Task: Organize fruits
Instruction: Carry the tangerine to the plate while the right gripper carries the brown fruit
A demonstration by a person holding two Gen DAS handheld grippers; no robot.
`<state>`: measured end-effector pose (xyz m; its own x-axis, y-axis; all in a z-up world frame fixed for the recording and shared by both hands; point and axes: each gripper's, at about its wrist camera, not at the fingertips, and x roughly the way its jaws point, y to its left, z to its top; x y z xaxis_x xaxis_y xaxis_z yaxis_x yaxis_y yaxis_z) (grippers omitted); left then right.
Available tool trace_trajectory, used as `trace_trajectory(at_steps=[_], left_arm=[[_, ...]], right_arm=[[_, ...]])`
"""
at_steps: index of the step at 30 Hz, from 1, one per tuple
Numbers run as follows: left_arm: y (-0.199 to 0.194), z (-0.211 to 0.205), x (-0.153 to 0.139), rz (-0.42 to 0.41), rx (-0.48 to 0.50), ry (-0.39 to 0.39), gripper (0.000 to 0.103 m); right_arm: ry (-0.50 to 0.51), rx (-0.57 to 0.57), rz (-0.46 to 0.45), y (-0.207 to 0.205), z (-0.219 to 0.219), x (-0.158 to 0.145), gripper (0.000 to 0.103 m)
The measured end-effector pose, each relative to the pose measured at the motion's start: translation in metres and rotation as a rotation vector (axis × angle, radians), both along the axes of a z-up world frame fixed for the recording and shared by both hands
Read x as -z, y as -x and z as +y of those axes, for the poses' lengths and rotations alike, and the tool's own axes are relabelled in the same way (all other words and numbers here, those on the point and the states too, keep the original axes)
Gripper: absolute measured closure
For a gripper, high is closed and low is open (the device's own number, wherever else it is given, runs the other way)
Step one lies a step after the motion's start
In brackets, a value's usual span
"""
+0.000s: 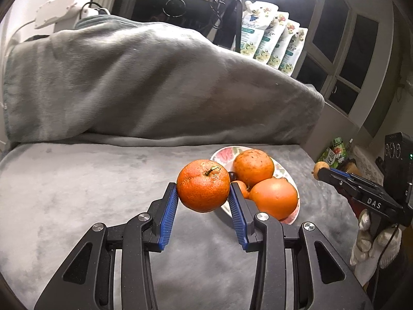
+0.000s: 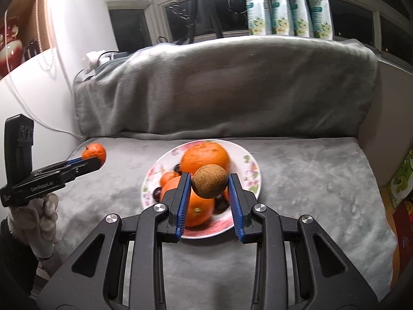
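Observation:
My left gripper (image 1: 204,193) is shut on a tangerine (image 1: 203,185) with a green stem, held above the grey cloth just left of the flowered plate (image 1: 224,155). It also shows in the right wrist view (image 2: 94,152). My right gripper (image 2: 209,188) is shut on a small brown round fruit (image 2: 209,180), held over the flowered plate (image 2: 251,165). The plate holds two large oranges (image 2: 205,156) (image 2: 200,211), a small tangerine (image 2: 167,177) and dark grapes (image 2: 156,193).
A grey blanket (image 2: 232,87) covers the seat and the raised back behind the plate. Several flowered pouches (image 2: 284,5) and a tripod (image 2: 200,7) stand on the window sill. Packages (image 1: 335,152) lie off the right edge.

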<state>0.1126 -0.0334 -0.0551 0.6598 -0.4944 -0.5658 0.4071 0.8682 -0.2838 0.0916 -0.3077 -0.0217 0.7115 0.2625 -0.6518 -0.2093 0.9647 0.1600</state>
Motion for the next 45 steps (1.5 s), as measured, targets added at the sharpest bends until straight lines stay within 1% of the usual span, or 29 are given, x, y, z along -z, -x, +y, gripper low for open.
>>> trace_trajectory(at_steps=[11,18,35,45], left_arm=[[-0.011,-0.02,0.005,0.014,0.035,-0.022,0.064],[-0.017,-0.028,0.01,0.03,0.052,-0.036,0.064],[-0.027,-0.041,0.02,0.052,0.068,-0.054,0.064],[-0.033,-0.047,0.023,0.062,0.079,-0.055,0.064]], right_arm=[[0.002,0.04,0.041,-0.031,-0.021,0.017,0.072],[-0.002,0.046,0.066,-0.045,-0.025,0.029,0.072],[-0.017,0.034,0.104,-0.067,-0.027,0.047,0.072],[-0.017,0.024,0.11,-0.071,-0.024,0.048,0.072]])
